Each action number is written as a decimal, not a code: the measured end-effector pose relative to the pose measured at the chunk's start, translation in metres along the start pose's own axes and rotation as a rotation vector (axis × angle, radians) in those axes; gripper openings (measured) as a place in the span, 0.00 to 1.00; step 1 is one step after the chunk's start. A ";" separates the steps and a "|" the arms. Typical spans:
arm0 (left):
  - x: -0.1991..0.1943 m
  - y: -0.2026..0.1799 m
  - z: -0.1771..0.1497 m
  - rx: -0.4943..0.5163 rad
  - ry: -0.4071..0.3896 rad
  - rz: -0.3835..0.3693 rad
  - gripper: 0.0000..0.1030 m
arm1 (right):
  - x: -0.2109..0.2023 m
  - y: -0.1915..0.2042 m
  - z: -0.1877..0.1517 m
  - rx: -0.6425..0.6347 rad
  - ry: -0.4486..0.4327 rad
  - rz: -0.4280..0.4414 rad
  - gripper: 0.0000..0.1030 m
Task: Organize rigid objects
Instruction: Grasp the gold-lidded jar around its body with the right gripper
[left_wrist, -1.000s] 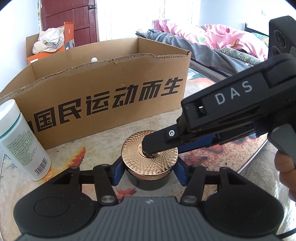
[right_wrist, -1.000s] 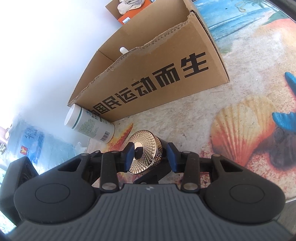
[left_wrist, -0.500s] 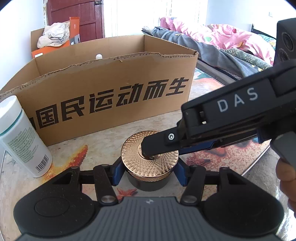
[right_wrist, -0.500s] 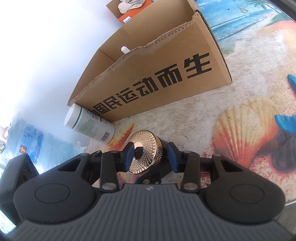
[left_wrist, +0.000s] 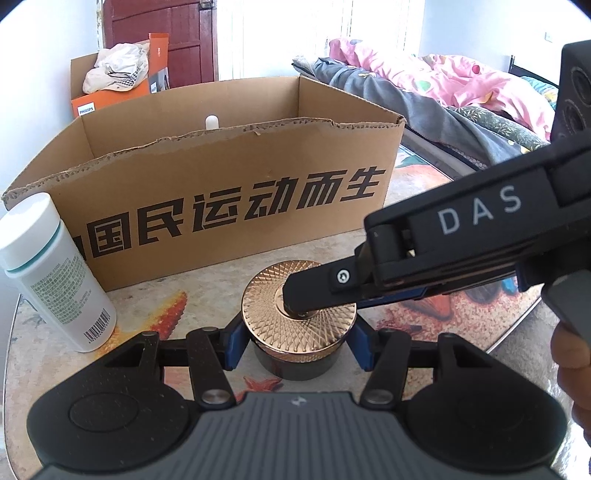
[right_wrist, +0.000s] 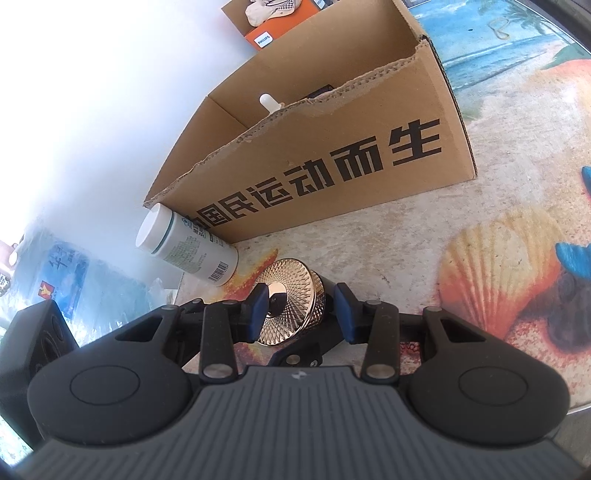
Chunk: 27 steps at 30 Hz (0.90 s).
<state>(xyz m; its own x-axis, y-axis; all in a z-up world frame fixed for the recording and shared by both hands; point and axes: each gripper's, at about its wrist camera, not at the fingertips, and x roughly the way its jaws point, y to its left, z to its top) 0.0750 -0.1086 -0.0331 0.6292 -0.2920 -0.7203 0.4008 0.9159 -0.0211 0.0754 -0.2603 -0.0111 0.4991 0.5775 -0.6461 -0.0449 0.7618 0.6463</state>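
Observation:
A black jar with a gold patterned lid (left_wrist: 299, 314) stands on the table in front of the cardboard box (left_wrist: 229, 192). My left gripper (left_wrist: 297, 343) has its blue pads on both sides of the jar's black body, shut on it. My right gripper (right_wrist: 301, 312) comes in from the right and closes top to bottom on the jar (right_wrist: 291, 306), one finger (left_wrist: 317, 284) pressing the lid's centre. A white bottle (left_wrist: 55, 273) stands at the left by the box; it also shows in the right wrist view (right_wrist: 184, 245).
The open box (right_wrist: 332, 147) holds a white-capped item (left_wrist: 211, 122). The table has a beach-print cover (right_wrist: 498, 258); its edge runs at the right. A bed (left_wrist: 461, 92) lies behind, and an orange box (left_wrist: 118, 92) with cloth stands at the back left.
Both grippers and the jar have risen and drawn back slightly from the box. The grips look unchanged.

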 end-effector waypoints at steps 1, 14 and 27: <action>-0.001 0.000 0.000 -0.001 -0.002 0.001 0.55 | 0.000 0.001 0.000 -0.003 -0.001 0.001 0.37; -0.026 0.000 0.005 -0.010 -0.038 0.019 0.55 | -0.009 0.016 0.002 -0.041 -0.022 0.013 0.37; -0.057 0.002 0.011 -0.016 -0.101 0.046 0.55 | -0.028 0.043 0.008 -0.101 -0.065 0.033 0.37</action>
<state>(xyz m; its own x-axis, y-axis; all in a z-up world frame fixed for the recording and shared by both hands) 0.0476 -0.0937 0.0156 0.7111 -0.2754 -0.6469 0.3602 0.9329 -0.0011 0.0663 -0.2455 0.0382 0.5509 0.5849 -0.5953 -0.1477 0.7704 0.6202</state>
